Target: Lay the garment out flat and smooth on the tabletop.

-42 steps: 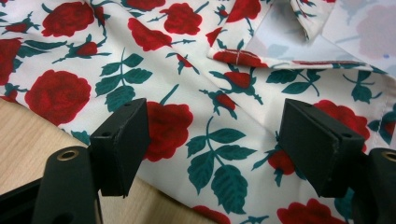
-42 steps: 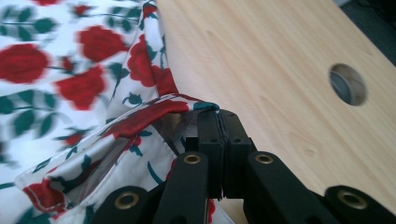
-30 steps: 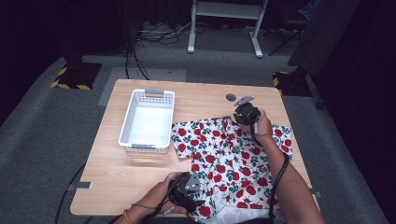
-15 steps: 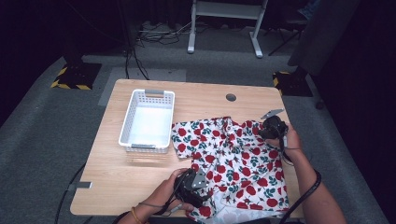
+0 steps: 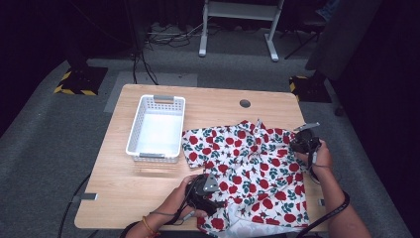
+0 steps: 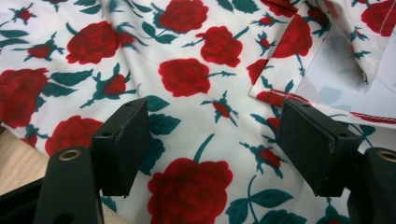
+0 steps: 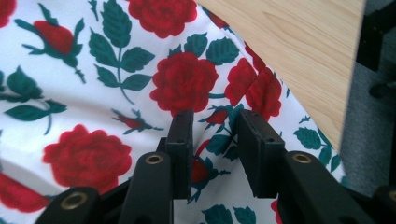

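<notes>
Our right claw (image 7: 212, 140) pinches a fold of the rose-print garment (image 5: 247, 168), the left claw (image 6: 217, 149) gapes above it; folding barely begun, basket (image 5: 156, 128) empty.

We see 2 black hand-held grippers, each ending in 2 blocky black jaws with flat, matte inner pads. In both gripper views, brass-coloured round inserts sit in the black arms just behind the pads. The left gripper (image 5: 214, 196) carries a grey three-cornered plate on top with small dark holes in it; the right gripper (image 5: 303, 142) has a similar pale grey plate at its upper edge. A black cable trails from each gripper along the forearm. The left wrist wears thin orange-red bangles (image 5: 147, 225), and both forearms are bare.
</notes>
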The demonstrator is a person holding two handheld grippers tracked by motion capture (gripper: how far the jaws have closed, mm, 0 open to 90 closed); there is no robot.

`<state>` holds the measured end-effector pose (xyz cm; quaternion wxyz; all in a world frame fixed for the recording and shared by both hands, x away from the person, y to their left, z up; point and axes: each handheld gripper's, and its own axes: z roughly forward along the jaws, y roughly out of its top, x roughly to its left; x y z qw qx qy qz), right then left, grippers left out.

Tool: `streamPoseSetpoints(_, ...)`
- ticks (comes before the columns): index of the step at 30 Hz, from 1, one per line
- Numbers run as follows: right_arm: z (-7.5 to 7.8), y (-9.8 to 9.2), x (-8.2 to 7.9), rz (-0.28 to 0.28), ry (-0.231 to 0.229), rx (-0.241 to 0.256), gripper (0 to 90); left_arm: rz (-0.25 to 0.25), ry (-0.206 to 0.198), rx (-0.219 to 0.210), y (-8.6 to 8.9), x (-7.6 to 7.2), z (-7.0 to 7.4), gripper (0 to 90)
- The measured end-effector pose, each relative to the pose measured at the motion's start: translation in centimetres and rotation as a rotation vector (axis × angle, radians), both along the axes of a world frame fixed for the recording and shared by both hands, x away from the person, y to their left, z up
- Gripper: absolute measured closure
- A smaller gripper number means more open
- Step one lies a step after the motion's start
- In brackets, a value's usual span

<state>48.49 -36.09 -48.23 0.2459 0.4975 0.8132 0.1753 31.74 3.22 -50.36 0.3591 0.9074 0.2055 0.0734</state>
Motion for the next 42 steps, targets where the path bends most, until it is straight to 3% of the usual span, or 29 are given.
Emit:
streamPoseSetpoints(5, -0.1, -0.5, 0.4, -0.072, -0.023, -0.044, 67.2, 0.020, -0.001, 0.009, 0.1, 0.4, 0.1, 24.9)
streamPoseSetpoints(9, -0.1, -0.7, 0.6, -0.088, -0.024, -0.038, 66.7, 0.036, -0.008, 0.015, 0.2, 0.4, 0.1, 25.0)
streamPoseSetpoints(11, -0.1, -0.7, 0.4, -0.075, -0.021, -0.007, 64.6, 0.025, -0.007, 0.012, 0.3, 0.3, 0.1, 25.5)
streamPoseSetpoints(14, 0.3, -0.4, -0.6, -0.012, -0.058, 0.065, 60.9, 0.023, -0.008, 0.013, 0.4, -0.1, 0.1, 25.6)
streamPoseSetpoints(17, 0.4, 0.7, -2.0, 0.087, -0.079, 0.099, 56.8, 0.009, -0.007, 0.020, 0.7, -0.6, 0.2, 25.4)
streamPoseSetpoints(20, 0.0, 2.1, -3.7, 0.189, -0.061, 0.115, 51.3, 0.017, -0.001, -0.001, 1.0, -1.1, 0.0, 25.0)
streamPoseSetpoints(21, 0.0, 2.1, -3.7, 0.189, -0.061, 0.115, 51.3, 0.017, -0.001, -0.001, 1.0, -1.1, 0.0, 24.8)
streamPoseSetpoints(23, -0.6, 3.3, -4.7, 0.256, -0.046, 0.115, 47.8, 0.020, -0.004, -0.008, 1.1, -1.4, -0.1, 24.7)
streamPoseSetpoints(25, -0.8, 4.0, -5.1, 0.267, -0.063, 0.114, 46.2, 0.021, -0.005, -0.005, 1.0, -1.3, -0.1, 24.2)
streamPoseSetpoints(31, -0.9, 4.2, -3.4, 0.229, -0.039, 0.170, 44.4, 0.036, -0.006, -0.001, 0.8, -0.4, -0.1, 20.7)
streamPoseSetpoints(34, -0.9, 4.6, -2.3, 0.221, -0.038, 0.171, 43.5, 0.050, -0.006, 0.004, 1.2, 0.2, -0.1, 20.8)
streamPoseSetpoints(37, -0.8, 4.8, -1.3, 0.206, -0.027, 0.158, 38.6, 0.044, -0.010, 0.001, 1.7, 0.3, -0.1, 21.0)
streamPoseSetpoints(42, -0.2, 4.6, -1.8, 0.188, -0.049, 0.077, 29.7, 0.006, -0.002, 0.001, 2.4, -0.5, -0.1, 20.9)
